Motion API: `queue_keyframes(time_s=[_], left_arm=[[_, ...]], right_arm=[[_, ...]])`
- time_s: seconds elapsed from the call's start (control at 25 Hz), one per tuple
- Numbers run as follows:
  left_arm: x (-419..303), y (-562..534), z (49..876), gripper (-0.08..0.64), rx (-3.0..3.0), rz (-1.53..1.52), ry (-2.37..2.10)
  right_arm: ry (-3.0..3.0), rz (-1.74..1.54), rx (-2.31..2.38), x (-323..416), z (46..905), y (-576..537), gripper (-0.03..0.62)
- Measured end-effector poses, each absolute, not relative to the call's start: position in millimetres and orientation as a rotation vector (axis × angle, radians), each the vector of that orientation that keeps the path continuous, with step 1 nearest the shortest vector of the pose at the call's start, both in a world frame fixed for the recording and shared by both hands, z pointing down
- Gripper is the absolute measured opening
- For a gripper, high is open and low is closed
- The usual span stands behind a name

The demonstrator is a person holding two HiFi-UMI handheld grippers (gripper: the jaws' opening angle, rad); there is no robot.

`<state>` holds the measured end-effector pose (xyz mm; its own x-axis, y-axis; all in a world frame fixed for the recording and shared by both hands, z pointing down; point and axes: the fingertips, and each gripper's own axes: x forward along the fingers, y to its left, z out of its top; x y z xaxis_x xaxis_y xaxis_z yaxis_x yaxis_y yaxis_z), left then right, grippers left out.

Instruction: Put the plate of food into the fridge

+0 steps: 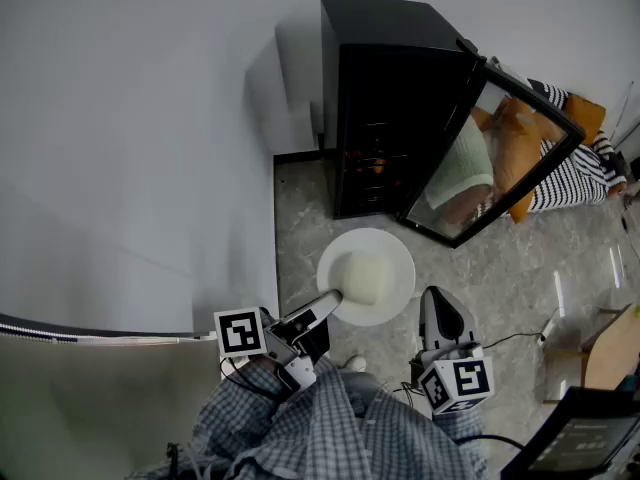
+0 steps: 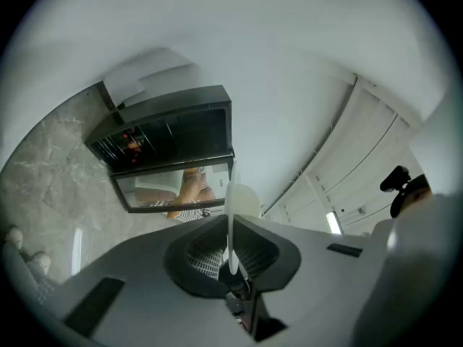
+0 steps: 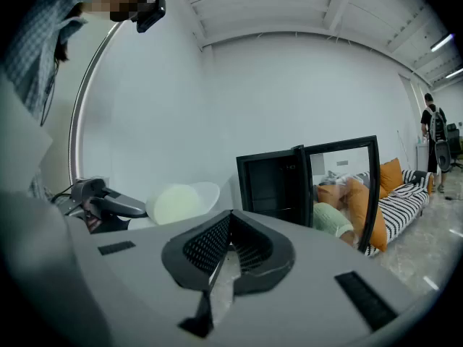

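A white plate (image 1: 396,259) carrying a pale block of food (image 1: 362,278) hangs level above the floor, in front of the black fridge (image 1: 385,98). The fridge's glass door (image 1: 490,158) is swung open to the right. My left gripper (image 1: 330,300) is shut on the plate's near left rim. In the left gripper view the plate (image 2: 229,194) shows edge-on between the jaws, with the fridge (image 2: 166,132) beyond. My right gripper (image 1: 441,306) is beside the plate on the right, apart from it, shut and empty. The right gripper view shows the food (image 3: 173,203) and the fridge (image 3: 271,183).
A white wall (image 1: 130,148) runs along the left, with the fridge standing in its corner. A sofa with orange cushions and a striped blanket (image 1: 575,158) lies behind the door. A cardboard box (image 1: 610,353) and a cable (image 1: 520,338) are on the floor at the right. A person (image 3: 436,132) stands far off.
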<state>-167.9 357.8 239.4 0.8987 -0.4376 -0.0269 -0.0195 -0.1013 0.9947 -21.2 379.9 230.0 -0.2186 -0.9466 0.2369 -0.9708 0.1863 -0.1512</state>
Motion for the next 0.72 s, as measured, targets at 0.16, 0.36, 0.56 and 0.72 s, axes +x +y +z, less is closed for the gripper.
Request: queue_keyframes(time_s=[0.16,0.36,0.56,0.72], left_arm=[[-169,356,240,0.017,1.640,-0.373,-0.350],[-171,354,239,0.017,1.642,-0.370,-0.347],[-174,351,239,0.017,1.643,-0.375,-0.345],[-176,351,241,0.017,1.641,-0.372,-0.344]], right_arm=[[-2.346,0.413,1.903,-25,232,378,0.009],[-2.353,0.406,1.897,-29,230,376,0.008],[-2.354,0.469,1.903,-31,233,375,0.009],[-2.446,0.759,1.936,-35,236,376,0.009]])
